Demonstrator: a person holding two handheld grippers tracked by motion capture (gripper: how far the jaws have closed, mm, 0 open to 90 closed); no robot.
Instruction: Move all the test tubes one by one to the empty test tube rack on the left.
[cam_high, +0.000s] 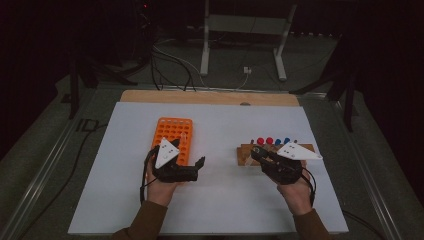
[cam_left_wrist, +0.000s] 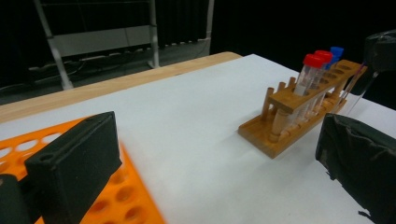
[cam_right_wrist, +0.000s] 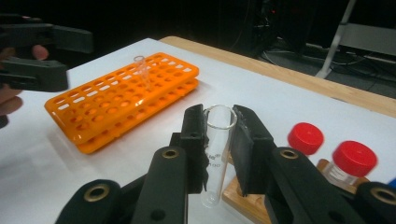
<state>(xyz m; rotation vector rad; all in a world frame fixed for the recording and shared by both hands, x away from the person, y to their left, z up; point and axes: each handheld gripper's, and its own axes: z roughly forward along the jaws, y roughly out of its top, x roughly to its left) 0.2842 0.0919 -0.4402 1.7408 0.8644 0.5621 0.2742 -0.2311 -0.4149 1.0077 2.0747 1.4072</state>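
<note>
Right gripper (cam_right_wrist: 219, 135): at lower centre of the right gripper view, we see its two black jaws closed on a clear glass test tube (cam_right_wrist: 215, 154), open mouth upward and slightly tilted.

Glass test tube, position: its rounded base hangs at the near end of the wooden rack (cam_right_wrist: 247, 198); we cannot tell whether it touches the wood.

Left gripper (cam_left_wrist: 219, 158): jaws spread wide and holding nothing, one at lower left and one at lower right of the left gripper view, over the near edge of the orange rack (cam_left_wrist: 116, 196).

Orange rack: left of centre in the high view, carrying one clear tube (cam_right_wrist: 142, 70) that leans in its hole.

Wooden rack: right of centre in the high view, holding red-capped tubes (cam_left_wrist: 314, 59) and blue-capped tubes (cam_left_wrist: 336, 50).

Surface: white mat (cam_high: 215, 195) on the table.

Risk, as we judge it: smooth glass may slide or pivot between the pads if grip loosens; too much squeeze could crack it. A tilted tube may also catch the rim of a hole on insertion.
</note>
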